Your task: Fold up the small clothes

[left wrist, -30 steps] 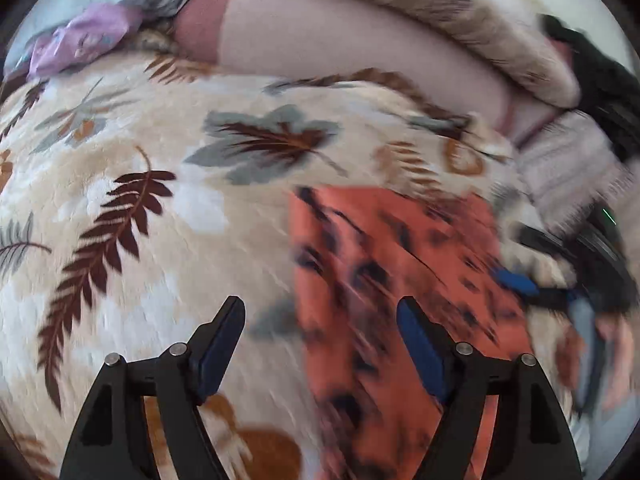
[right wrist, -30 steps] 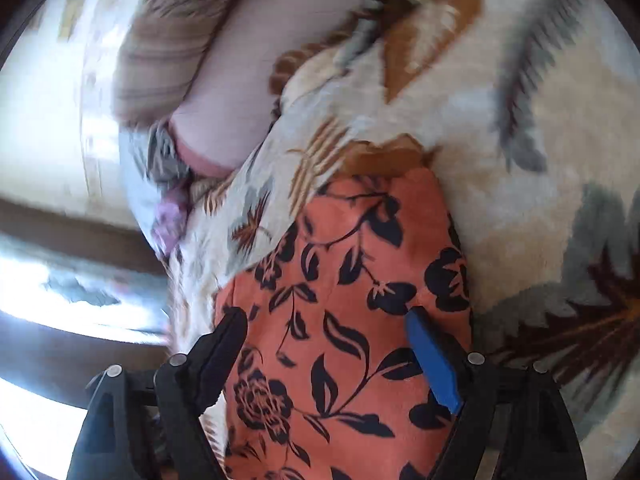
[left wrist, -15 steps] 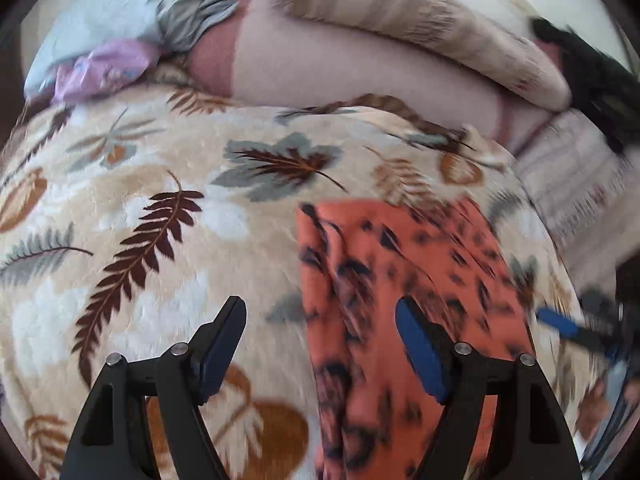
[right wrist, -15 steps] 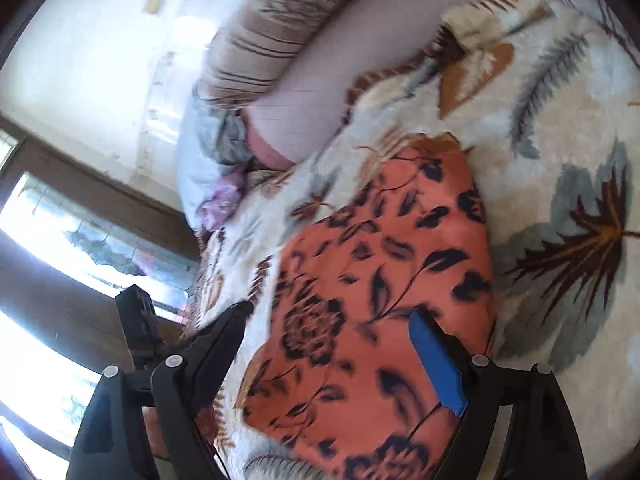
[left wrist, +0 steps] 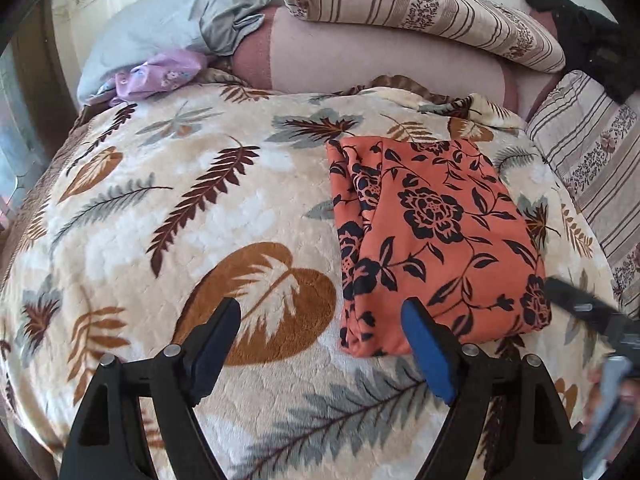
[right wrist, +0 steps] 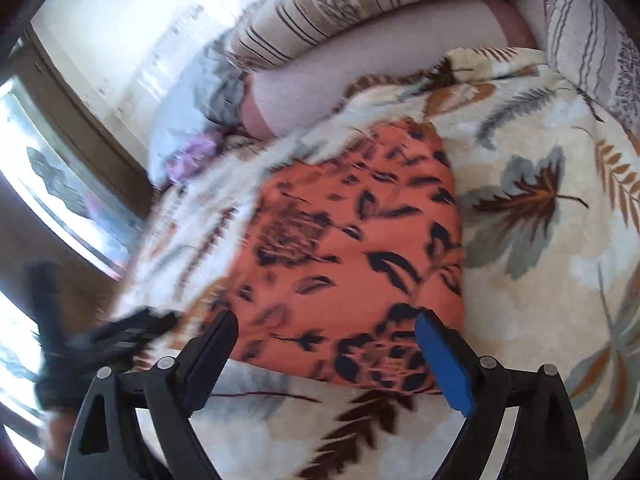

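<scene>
L gripper (left wrist: pixel 322 334) hangs over leaf-print blanket (left wrist: pixel 160 220), jaws wide apart, nothing between them, just L of the garment's near corner. Orange garment (left wrist: pixel 436 236) w/ black floral print lies folded into a neat rectangle on the blanket, R of center; a narrower layer shows along its L edge, surface flat. Lilac cloth (left wrist: pixel 160 74) far L of garment, by grey pillow (left wrist: pixel 180 12). Striped bolster (left wrist: pixel 420 4) behind garment. R gripper (right wrist: pixel 326 334) jaws apart, empty, over garment's near edge; that view motion-blurred.
</scene>
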`<move>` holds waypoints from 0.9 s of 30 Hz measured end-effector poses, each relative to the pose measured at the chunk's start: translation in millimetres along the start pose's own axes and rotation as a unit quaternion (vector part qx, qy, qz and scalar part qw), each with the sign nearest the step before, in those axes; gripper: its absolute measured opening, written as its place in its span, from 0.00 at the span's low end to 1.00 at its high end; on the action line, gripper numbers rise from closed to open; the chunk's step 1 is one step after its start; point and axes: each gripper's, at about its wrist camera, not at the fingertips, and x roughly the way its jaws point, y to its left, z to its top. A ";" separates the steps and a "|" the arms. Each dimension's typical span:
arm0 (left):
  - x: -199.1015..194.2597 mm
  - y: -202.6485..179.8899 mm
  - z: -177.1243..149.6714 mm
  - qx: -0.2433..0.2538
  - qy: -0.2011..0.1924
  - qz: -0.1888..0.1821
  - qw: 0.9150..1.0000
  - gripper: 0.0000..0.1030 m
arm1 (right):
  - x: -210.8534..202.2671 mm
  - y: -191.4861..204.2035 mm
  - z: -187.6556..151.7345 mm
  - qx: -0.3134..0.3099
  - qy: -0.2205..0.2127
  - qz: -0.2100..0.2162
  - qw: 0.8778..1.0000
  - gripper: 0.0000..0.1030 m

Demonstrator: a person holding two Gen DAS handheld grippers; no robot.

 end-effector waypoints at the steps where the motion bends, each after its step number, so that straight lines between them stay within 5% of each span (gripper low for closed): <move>1: -7.0 -0.3 -1.8 -0.002 0.001 -0.002 1.000 0.80 | 11.7 -12.6 -3.5 0.025 0.027 -0.028 0.999 0.89; 2: -15.6 -1.3 -4.6 -0.003 -0.002 -0.004 1.000 0.80 | 14.1 -21.1 -5.8 0.058 0.041 -0.044 0.997 0.89; 4: -33.7 1.8 -8.4 -0.003 -0.024 0.000 1.000 0.81 | -12.1 -20.3 -10.0 0.079 0.000 -0.014 0.997 0.89; 8: -56.3 -1.4 -15.3 -0.010 -0.049 0.013 0.999 0.83 | -64.9 10.7 -15.8 0.018 -0.068 -0.051 0.996 0.90; 13: -83.9 -6.6 -27.1 -0.013 -0.079 0.010 0.997 0.83 | -97.3 40.2 -49.7 -0.059 -0.089 -0.110 0.988 1.00; 15: -91.4 -5.9 -38.1 -0.019 -0.091 0.009 0.996 0.86 | -94.2 40.4 -76.6 -0.062 -0.066 -0.118 0.989 1.00; 17: -90.7 -2.4 -55.9 -0.025 -0.093 0.012 0.995 0.92 | -84.0 32.0 -108.0 -0.037 0.002 -0.095 0.995 1.00; 20: -78.7 7.0 -89.3 -0.035 -0.061 0.009 0.998 0.93 | -62.3 26.2 -161.5 0.007 0.080 -0.062 0.995 1.00; 23: -73.0 12.1 -114.5 -0.027 -0.043 0.027 0.998 0.93 | -60.5 33.5 -187.9 -0.003 0.098 -0.057 0.994 1.00; 27: -86.0 4.3 -106.2 -0.006 -0.066 0.052 0.996 0.93 | -74.0 46.7 -158.6 -0.060 0.058 -0.108 0.991 1.00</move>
